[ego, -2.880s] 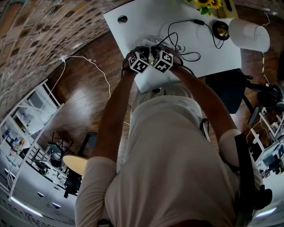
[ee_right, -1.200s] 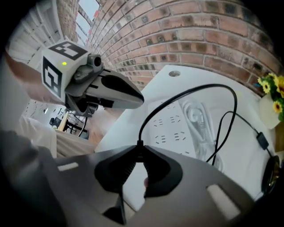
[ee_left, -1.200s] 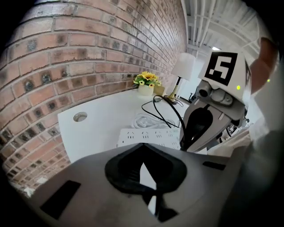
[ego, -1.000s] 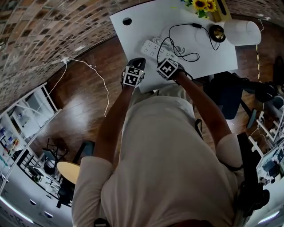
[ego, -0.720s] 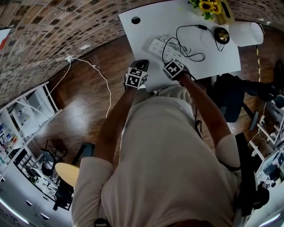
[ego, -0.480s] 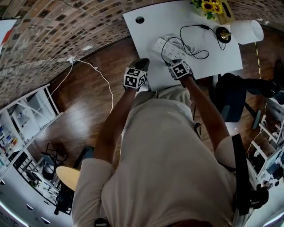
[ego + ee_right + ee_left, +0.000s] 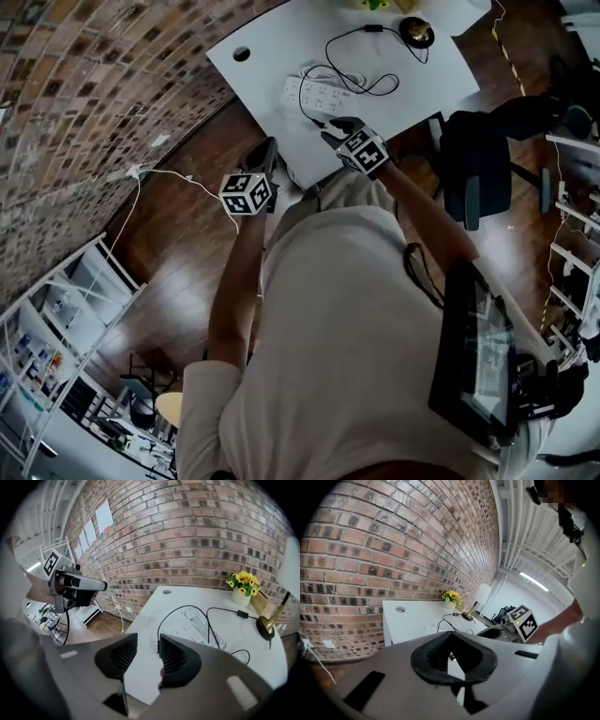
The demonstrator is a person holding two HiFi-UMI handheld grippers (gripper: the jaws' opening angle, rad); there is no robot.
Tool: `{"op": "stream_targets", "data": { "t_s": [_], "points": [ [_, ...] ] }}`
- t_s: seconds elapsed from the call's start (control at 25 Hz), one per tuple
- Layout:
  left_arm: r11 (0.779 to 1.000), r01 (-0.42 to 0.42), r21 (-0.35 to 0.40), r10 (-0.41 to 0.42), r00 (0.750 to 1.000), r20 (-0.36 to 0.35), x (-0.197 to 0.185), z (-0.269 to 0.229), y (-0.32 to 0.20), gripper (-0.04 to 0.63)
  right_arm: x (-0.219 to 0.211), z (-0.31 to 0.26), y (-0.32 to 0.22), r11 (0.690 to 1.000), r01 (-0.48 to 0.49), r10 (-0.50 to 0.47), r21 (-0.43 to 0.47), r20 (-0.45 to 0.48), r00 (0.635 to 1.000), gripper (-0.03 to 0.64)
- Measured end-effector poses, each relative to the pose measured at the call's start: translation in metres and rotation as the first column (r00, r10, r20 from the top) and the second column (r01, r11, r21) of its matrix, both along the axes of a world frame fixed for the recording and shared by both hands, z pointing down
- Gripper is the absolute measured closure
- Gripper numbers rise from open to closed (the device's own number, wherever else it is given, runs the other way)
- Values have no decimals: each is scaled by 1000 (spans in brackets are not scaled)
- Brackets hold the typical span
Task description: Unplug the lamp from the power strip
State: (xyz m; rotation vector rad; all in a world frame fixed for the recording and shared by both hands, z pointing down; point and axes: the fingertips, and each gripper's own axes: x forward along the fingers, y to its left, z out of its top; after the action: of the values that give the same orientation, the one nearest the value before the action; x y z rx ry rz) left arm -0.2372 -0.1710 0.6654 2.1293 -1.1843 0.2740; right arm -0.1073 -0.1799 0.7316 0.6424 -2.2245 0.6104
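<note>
Office or studio workroom, by the look of it. Exposed brick wall (image 7: 75, 94) with printed sheets (image 7: 104, 515) pinned up, over a dark wooden plank floor (image 7: 178, 244). White desk (image 7: 281, 37) with a cable hole (image 7: 242, 53) in its top, carrying a power strip (image 7: 314, 94), a brass-footed lamp (image 7: 266, 624) and a vase of sunflowers (image 7: 243, 585). Dark swivel chair (image 7: 473, 173) just beside the desk. White shelving (image 7: 56, 309) stocked with small items along one side, more white racking (image 7: 574, 309) on the other. Wall socket (image 7: 329, 644) low on the brick, strip light (image 7: 536, 581) overhead.
</note>
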Motion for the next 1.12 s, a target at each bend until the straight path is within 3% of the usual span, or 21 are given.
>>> {"op": "stream_targets", "data": {
  "t_s": [0.2,0.36,0.52,0.76,1.12],
  "points": [
    [992,126,34,-125,992,-30,-8,-24,6,592,17,-20,1,999,5,-6,52,15,1000,477],
    [984,172,44,-171,985,-29,10,-41,20,592,33,-46,2,996,-2,-3,85,67,998,482],
    [982,180,50,-177,983,-54,45,-58,50,592,62,-69,13,994,-39,27,105,112,993,485],
    [974,222,39,-220,974,-48,73,-60,100,592,105,-108,45,989,-144,129,41,263,956,495],
    [958,276,73,-275,961,-27,98,-77,180,592,175,-127,84,982,-179,154,63,284,946,499]
  ]
}}
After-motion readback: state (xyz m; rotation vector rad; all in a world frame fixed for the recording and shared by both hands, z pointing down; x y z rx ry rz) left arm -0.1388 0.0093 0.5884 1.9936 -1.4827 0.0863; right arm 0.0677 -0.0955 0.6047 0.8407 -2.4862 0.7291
